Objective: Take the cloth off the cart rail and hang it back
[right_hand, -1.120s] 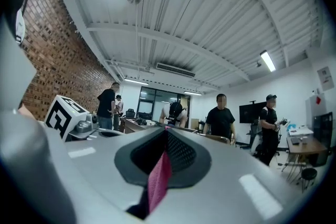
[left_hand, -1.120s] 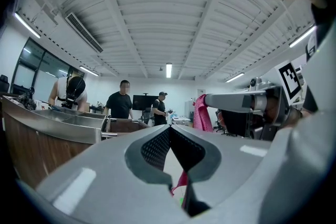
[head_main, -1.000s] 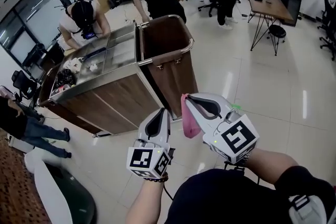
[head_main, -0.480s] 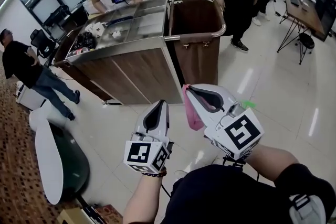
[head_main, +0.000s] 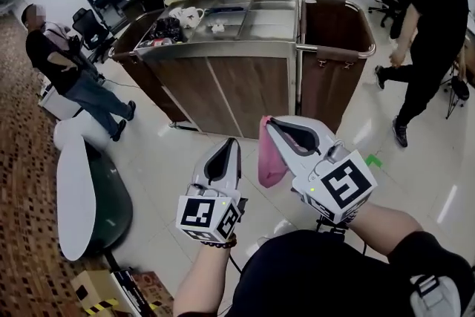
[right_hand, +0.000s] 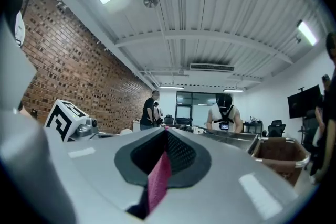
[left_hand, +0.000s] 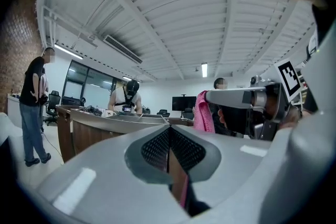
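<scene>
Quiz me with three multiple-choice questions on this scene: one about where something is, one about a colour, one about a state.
1. Where is the cloth?
A. draped over the cart rail
B. hanging from the right tool
C. lying on the floor

2. What colour is the cloth?
A. blue
B. white
C. pink

3. How do the jaws of the left tool stand?
A. wide apart
B. closed together
C. clamped on a bottle

Answers:
1 B: the cloth dangles from the right tool's closed jaws, short of the cart.
2 C: it is pink in both the head view and the right gripper view.
3 B: the left gripper view shows the two jaws meeting.
</scene>
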Motion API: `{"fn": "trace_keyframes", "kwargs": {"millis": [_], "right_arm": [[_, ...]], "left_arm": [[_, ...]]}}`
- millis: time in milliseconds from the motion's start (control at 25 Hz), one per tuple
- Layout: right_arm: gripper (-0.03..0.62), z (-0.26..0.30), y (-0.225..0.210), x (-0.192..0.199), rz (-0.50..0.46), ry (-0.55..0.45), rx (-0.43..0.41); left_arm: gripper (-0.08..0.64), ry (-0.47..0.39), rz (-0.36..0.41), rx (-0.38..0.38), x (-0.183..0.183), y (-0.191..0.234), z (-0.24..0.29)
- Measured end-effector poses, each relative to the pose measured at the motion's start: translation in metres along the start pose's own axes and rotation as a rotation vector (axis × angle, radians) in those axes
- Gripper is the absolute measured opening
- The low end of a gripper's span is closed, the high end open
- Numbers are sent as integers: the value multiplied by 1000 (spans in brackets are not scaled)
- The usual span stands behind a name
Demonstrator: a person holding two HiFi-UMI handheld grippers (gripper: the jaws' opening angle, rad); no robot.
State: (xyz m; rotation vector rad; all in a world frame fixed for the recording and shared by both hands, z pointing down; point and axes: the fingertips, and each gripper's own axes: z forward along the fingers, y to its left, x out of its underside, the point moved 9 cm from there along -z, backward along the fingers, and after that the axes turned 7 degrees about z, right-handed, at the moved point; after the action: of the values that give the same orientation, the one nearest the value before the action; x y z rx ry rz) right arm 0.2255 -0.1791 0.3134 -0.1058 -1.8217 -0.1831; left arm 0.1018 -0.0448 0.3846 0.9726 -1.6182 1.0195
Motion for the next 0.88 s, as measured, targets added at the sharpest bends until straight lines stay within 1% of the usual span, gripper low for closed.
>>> {"fn": "trace_keyframes", "kwargs": {"millis": [160,200,320,440,600,800,880], "right_arm": [[5,50,38,0,0,-9,-40],[5,61,50,3,13,3,-46],[5,90,87,13,128,116,-44],[5,118,110,26,147,134,-64],[5,150,127,44,148,135,-112],[5,182,136,57,155,144,-183],[5,195,139,62,160,144,-206]], "left_arm": [[3,-2,10,-37,-7,51,-35],[3,-3,8,-51,-7,64,-46],[3,-3,1,-94,-2,99,-77],[3,-5,19,-110,4,126,-102],[3,7,12,-178,15,155,-129],[3,-3,27,-245,21,179,-144],[3,5,19,-275,25,187,-149]]}}
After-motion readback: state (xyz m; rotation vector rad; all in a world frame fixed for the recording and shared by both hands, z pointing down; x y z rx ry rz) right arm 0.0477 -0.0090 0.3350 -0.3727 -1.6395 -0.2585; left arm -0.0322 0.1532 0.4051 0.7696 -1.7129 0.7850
